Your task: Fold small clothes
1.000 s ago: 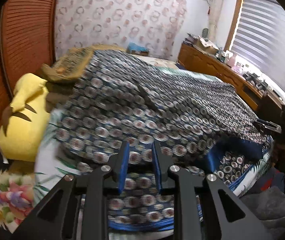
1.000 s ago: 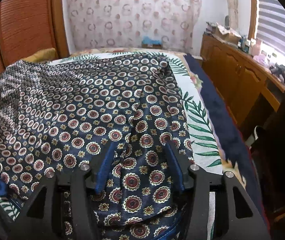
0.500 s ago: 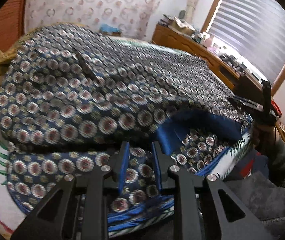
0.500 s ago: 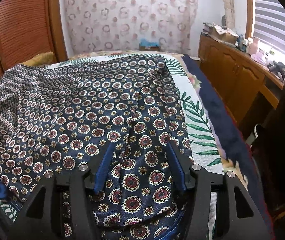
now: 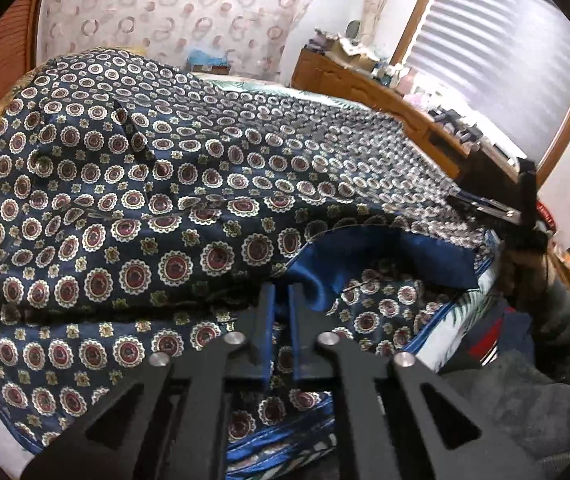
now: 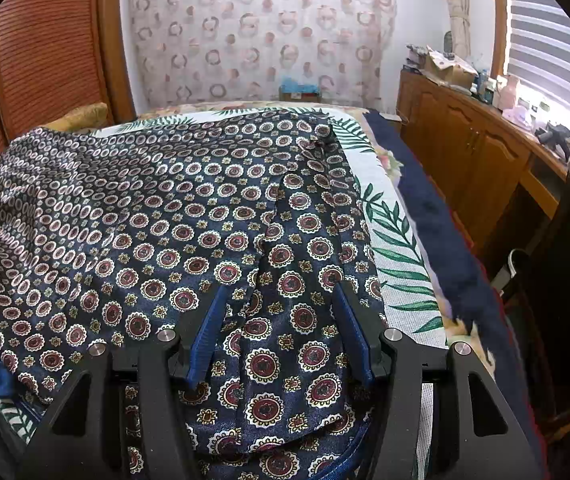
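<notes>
The left wrist view has swung since the earlier frames: the yellow cushion has dropped out of its 9 o'clock edge and the turned-up blue lining now sits directly ahead of the fingers. The patterned garment lies spread over most of the bed, its long axis running from 9 o'clock to 3 o'clock across the left wrist view, between the two grippers. The left gripper is the nearer to the fold edge; its jaws have just been closing and now stand narrow, with the blue lining at their tips at 12 o'clock. Whether cloth is actually pinched there is hard to make out. The right gripper stands about half open over the garment's near end, cloth lying beneath and between the pads, nothing gripped. The same gripper appears at 3 o'clock in the left wrist view, partly cut off. The garment's hem below both grippers is hidden by the gripper bodies, and its far-left portion is blurred.
</notes>
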The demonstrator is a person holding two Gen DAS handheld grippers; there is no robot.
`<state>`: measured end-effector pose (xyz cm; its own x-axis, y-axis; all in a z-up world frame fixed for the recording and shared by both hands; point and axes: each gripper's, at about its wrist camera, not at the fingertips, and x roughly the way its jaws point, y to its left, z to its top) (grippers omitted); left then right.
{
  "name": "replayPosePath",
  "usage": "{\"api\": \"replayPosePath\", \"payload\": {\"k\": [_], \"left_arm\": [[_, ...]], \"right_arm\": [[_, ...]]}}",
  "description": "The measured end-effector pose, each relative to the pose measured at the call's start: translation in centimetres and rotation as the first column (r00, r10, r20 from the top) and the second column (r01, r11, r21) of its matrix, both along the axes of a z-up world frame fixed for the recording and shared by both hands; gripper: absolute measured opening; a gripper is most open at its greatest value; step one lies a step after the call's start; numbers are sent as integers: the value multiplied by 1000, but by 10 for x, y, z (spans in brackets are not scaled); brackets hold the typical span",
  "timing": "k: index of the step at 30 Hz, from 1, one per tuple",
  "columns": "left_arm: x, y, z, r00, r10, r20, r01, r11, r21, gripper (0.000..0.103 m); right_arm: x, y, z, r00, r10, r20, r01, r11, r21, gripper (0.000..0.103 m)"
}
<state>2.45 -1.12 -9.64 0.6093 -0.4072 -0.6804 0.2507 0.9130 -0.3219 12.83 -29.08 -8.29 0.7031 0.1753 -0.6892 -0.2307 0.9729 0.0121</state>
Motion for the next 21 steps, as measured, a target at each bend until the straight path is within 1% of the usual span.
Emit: {"api": "replayPosePath", "payload": {"k": [5,9,11,12,13,14,16,18,21], "left_arm": [[-12,19,15,999,29,44,-26,998,-60,0],[-22,28,27,997,39,61,-35,998,-52,0],[-21,27,28,997,47,53,-45,998,-39,0],[-17,27,26,998,48,36,-47,998,-37,0],[-15,25,24,999,39,20,-38,999,-37,7],[-11,21,22,1000,23,5,-22,999,-33,9],[-7,12,18,1000,9,-3,-9,1000,-10,24],[-2,0,14,1000,11,-28,-10,999,39,26],[7,-11,4,997,12,-71,-7,997,79,28]], "right_arm": [[0,1,0,1000,1,0,-1,1000,-2,56],[1,1,0,1000,1,0,-1,1000,-3,56],[0,1,0,1000,0,0,0,1000,-3,56],[0,1,0,1000,0,0,0,1000,-3,56],[1,1,0,1000,0,0,0,1000,-2,56],[1,1,0,1000,0,0,0,1000,-2,56],[1,1,0,1000,0,0,0,1000,-3,56],[1,1,0,1000,0,0,0,1000,-2,56],[1,1,0,1000,0,0,0,1000,-3,56]]}}
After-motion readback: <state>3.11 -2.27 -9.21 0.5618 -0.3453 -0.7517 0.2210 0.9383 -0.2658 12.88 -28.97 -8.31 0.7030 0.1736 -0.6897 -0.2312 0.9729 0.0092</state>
